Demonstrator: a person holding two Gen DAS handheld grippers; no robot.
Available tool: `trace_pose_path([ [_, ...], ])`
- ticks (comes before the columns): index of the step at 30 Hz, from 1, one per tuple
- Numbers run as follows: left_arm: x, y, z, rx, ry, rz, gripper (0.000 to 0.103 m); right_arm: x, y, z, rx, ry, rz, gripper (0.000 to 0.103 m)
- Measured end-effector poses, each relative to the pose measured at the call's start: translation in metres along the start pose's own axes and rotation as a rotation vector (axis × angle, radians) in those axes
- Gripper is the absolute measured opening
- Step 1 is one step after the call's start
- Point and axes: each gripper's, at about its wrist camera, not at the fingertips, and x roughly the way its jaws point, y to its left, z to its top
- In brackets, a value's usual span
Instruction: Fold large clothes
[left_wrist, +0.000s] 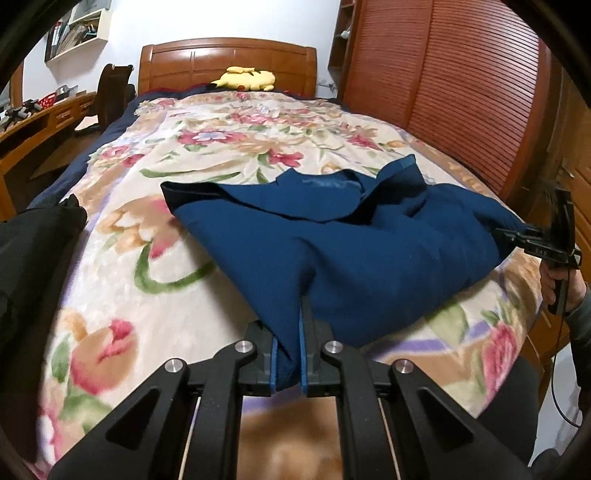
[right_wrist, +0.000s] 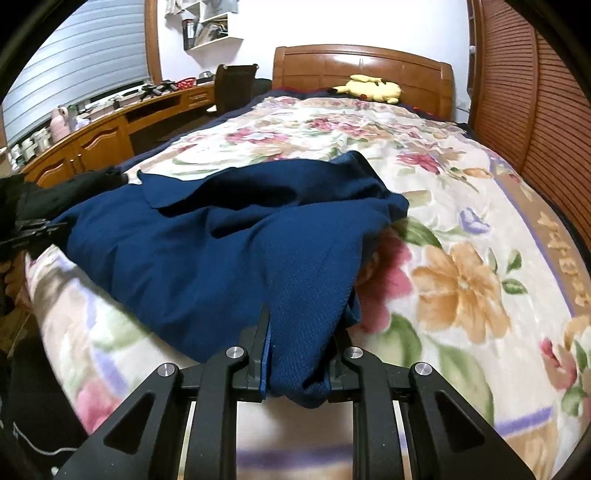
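We have the blue garment (left_wrist: 332, 236) lying crumpled on the near half of the bed (left_wrist: 155, 229), on the floral blanket, and we hold it at two near points. Our left tool (left_wrist: 300, 332) is clenched on a fold of the near edge, the cloth pinched between its blue pads. Our right tool (right_wrist: 299, 354) grasps a thicker bunch of the same garment further right; in the left view it shows at the garment's right end.

We judge this to be the start of a fold: both near corners are taken and the cloth rises from the blanket between them. The far part is rumpled, with a flap turned back.

Next we need to lift both corners evenly, pull them apart so the edge goes taut, then carry it toward the headboard (left_wrist: 229, 59) and lay it flat. A black garment (left_wrist: 33, 251) lies at the left, clear of our path.
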Motion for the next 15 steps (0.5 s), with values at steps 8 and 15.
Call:
trace_pose_path([
  [8, -0.038, -0.014, -0.025, 0.012, -0.025, -0.005, 0.008, -0.042, 0.006, -0.029, 0.016, -0.01, 0.046, 0.02],
  [15, -0.037, -0.016, -0.032, 0.004, -0.004, 0.071, 0.012, -0.036, -0.005, -0.04, 0.031, 0.036, 0.033, 0.025],
])
